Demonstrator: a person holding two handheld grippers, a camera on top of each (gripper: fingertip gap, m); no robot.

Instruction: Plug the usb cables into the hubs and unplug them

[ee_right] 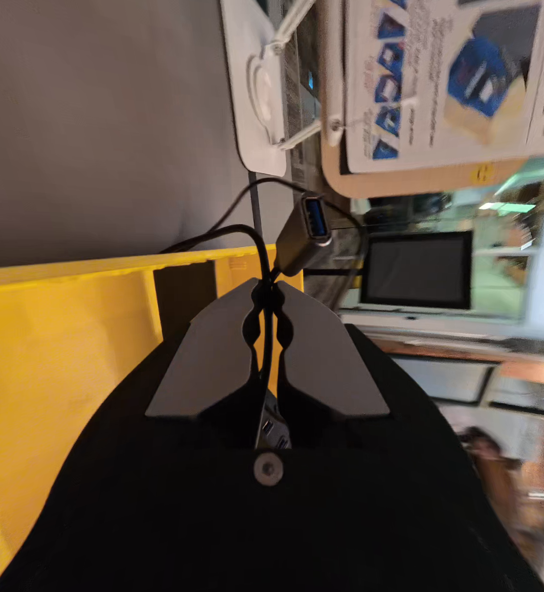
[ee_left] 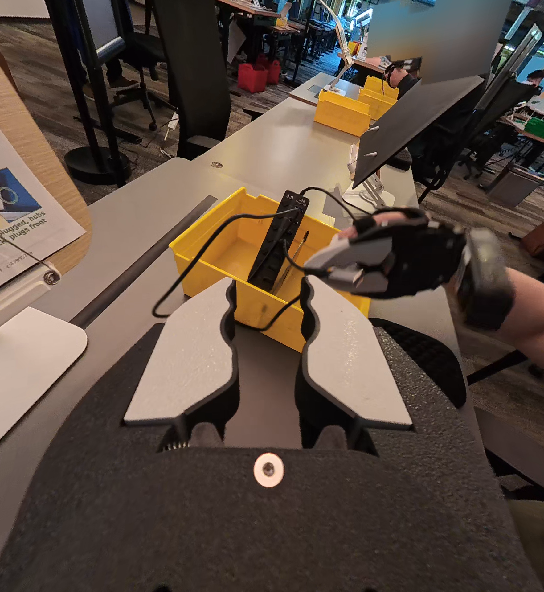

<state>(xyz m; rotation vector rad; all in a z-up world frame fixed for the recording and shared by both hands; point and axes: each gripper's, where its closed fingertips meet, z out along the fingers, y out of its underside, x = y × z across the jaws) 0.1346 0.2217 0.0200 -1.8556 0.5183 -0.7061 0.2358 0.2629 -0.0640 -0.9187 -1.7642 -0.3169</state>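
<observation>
A black USB hub (ee_left: 283,243) leans upright inside a yellow bin (ee_left: 206,253) on the grey desk. A thin black cable (ee_left: 193,256) is plugged in near the hub's top and loops over the bin's near wall. My left gripper (ee_left: 267,288) is open and empty, just in front of the bin. My right gripper (ee_left: 315,266) hovers over the bin's right side. It is shut (ee_right: 265,283) on a black USB cable (ee_right: 265,336). The cable's grey connector (ee_right: 305,237) with a blue port sticks out past the fingertips. The bin's wall (ee_right: 56,336) fills the left of the right wrist view.
A white stand base (ee_left: 24,352) and a printed sheet on a wooden board (ee_left: 8,224) stand at the left. A tilted black panel on a stand (ee_left: 408,128) is behind the bin. More yellow bins (ee_left: 341,112) sit farther back. The desk's edge and a chair (ee_left: 424,352) are at the right. One gripper's finger ends stand about 15 cm off the other's.
</observation>
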